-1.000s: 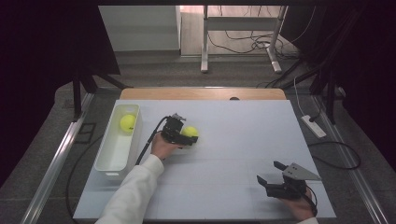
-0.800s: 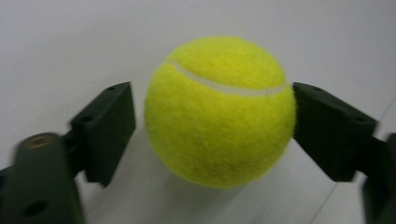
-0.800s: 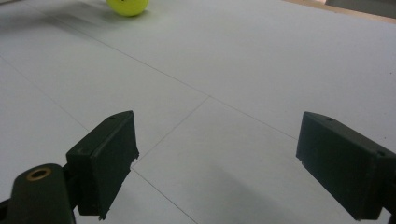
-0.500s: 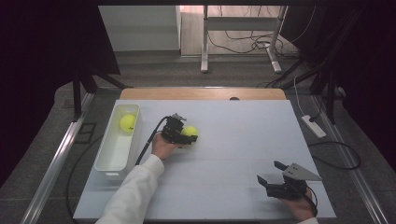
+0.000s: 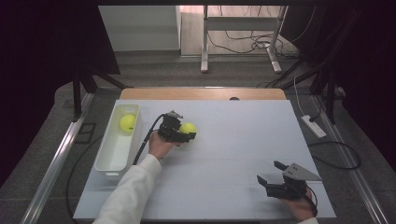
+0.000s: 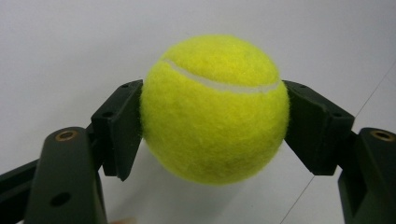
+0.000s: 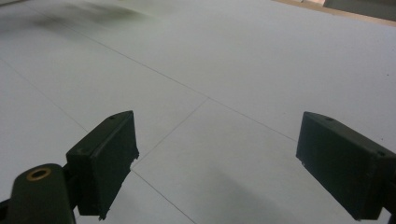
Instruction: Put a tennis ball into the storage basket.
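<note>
My left claw is clamped on a tennis ball; its jaws have just been closing, and both pads now press the ball's sides. In the left gripper view, that claw has the tennis ball bulging between its black pads, the white seam curving across the top, with bare white table behind. The high view adds the surroundings: the table spreads all around my claw, and a long white bin sits just to its left, near the table's left edge. A second tennis ball lies in the far end of that bin, close to my claw but apart from it.

My right claw rests well off to the right and nearer to me, jaws apart with nothing between them. The right gripper view shows this claw over thin seam lines on the sheet, which the high view barely gives.
</note>
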Demonstrator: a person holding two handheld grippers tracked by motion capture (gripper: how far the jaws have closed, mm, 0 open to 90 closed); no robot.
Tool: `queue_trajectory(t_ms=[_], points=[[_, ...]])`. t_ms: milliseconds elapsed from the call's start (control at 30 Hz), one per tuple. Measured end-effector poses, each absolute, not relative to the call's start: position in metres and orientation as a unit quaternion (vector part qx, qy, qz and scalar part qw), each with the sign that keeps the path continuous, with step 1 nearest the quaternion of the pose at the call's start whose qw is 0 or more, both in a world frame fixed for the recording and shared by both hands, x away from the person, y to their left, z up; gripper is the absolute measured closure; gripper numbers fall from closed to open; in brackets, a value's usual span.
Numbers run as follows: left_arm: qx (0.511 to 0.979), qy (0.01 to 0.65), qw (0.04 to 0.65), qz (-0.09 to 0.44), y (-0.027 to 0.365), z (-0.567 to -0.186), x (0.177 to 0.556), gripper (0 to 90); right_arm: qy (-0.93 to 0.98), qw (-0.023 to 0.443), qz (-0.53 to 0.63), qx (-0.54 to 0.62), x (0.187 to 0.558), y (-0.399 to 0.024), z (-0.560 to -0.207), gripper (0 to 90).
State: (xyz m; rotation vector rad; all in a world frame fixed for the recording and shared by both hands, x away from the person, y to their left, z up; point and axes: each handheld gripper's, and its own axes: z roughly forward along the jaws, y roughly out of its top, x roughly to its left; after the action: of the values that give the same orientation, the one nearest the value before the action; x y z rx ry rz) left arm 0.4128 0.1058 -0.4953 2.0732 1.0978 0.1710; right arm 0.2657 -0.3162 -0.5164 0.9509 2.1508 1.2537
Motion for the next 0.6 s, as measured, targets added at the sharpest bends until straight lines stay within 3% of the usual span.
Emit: queue_trajectory(t_ms=[600], points=[[0.804, 0.417, 0.417, 0.077, 0.109, -0.478, 0.402, 26.9, 0.783, 0.237, 0.459, 0.346, 0.266, -0.316, -0.516, 12.3]])
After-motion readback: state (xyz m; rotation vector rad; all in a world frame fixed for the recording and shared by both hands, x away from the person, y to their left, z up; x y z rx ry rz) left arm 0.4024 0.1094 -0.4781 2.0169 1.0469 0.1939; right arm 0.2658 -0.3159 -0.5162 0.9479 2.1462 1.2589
